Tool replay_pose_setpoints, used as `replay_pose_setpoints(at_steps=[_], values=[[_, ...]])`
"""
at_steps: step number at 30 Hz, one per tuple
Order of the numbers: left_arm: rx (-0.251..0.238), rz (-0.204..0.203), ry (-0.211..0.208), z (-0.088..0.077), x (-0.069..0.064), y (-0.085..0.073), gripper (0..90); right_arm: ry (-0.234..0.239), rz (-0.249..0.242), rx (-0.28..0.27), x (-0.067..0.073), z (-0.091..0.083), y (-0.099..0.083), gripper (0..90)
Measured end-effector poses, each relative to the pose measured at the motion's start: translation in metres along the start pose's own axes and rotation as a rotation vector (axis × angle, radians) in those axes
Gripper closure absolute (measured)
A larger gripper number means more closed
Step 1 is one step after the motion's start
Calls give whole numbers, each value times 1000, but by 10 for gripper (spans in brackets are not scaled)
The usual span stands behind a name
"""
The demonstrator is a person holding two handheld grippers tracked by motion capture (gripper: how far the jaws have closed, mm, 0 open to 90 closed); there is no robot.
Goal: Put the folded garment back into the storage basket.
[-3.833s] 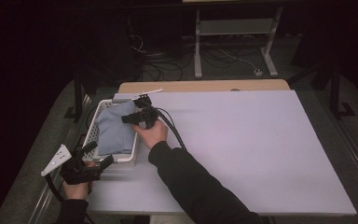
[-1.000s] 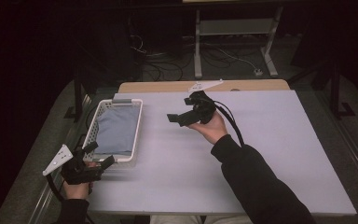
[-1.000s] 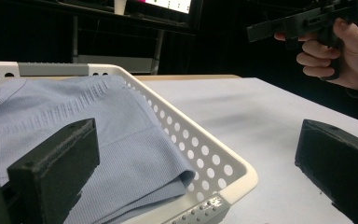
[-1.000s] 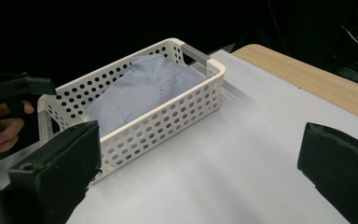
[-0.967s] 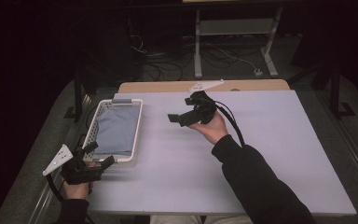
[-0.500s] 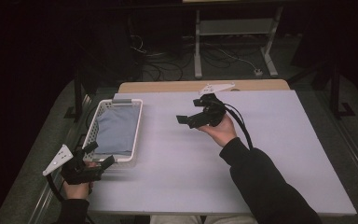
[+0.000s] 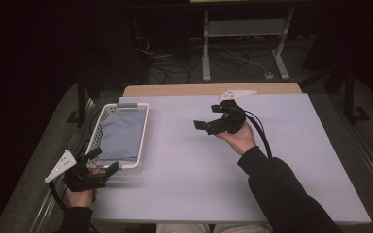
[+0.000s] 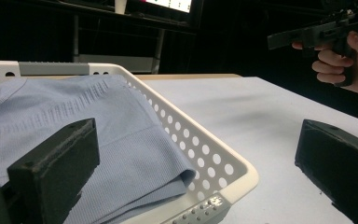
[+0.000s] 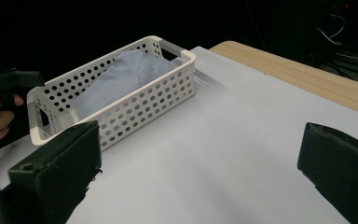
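Since the earlier frame, the right tongs (image 7: pixel 209 126) are drifting away from the white perforated plastic basket (image 7: pixel 141 127), jaws apart and holding nothing above the pale lilac worktop (image 7: pixel 184 165). The left tongs (image 7: pixel 103 160) are resting apart beside the basket's near end. A folded light-blue knitted cloth (image 7: pixel 120 136) is lying inside the basket.
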State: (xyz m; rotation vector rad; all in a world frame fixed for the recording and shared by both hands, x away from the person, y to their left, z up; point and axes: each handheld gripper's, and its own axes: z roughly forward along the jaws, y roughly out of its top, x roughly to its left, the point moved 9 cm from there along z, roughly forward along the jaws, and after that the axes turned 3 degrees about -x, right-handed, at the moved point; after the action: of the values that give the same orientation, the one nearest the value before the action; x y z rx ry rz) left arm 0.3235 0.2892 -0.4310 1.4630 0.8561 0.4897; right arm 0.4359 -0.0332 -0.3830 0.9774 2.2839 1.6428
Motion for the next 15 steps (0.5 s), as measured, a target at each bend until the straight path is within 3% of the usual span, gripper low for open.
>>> replay_pose_setpoints(at_steps=[15], values=[[2, 1, 1, 0, 0, 0, 0, -36, 14, -9, -15, -22, -12, 0]])
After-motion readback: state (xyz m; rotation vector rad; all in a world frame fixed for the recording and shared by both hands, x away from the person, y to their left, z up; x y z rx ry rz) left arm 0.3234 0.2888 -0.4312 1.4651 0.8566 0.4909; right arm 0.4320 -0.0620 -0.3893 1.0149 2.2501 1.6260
